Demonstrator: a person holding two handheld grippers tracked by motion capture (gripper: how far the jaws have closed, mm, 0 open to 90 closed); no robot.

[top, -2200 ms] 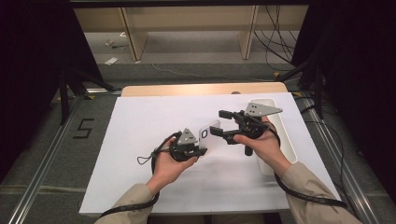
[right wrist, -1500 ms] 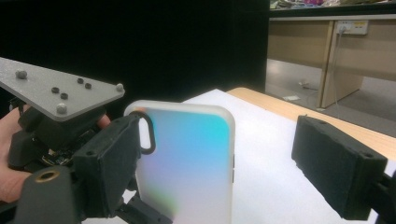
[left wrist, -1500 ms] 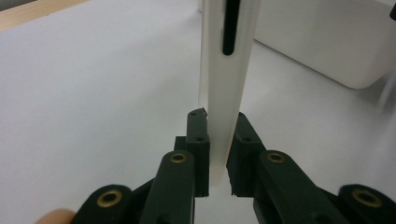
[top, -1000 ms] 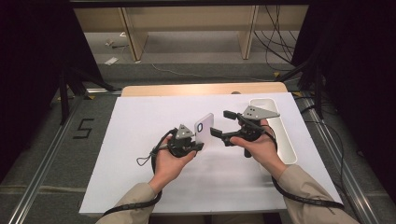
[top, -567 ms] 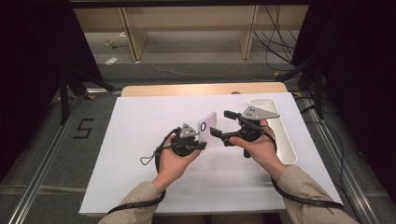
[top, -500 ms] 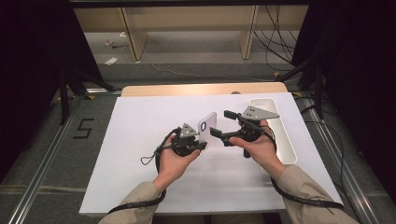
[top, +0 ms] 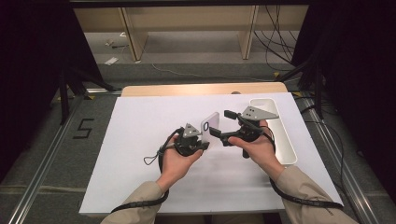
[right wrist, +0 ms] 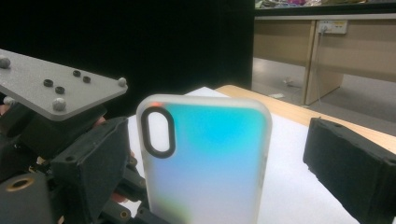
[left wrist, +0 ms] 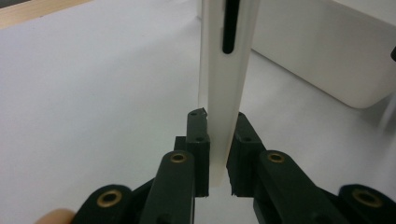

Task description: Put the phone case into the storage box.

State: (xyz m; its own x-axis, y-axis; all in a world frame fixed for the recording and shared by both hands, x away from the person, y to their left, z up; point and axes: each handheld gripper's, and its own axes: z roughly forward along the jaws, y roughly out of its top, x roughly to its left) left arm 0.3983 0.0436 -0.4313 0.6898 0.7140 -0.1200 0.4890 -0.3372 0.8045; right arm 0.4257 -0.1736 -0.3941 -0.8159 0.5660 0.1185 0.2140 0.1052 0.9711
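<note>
The left gripper point(top: 200, 138) was clamped on the lower edge of a phone case point(top: 209, 127) (held upright above the white table point(top: 140, 140)). Beyond it, the right gripper point(top: 223, 123) stood wide open, its jaws apart beside the case.

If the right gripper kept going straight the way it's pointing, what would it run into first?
Most likely the phone case, held upright by the left gripper; the right gripper has open jaws aimed at it, though the gap is hard to judge.

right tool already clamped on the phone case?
No: in the high view the right tool stands open beside the phone case, which the left tool pinches.
</note>
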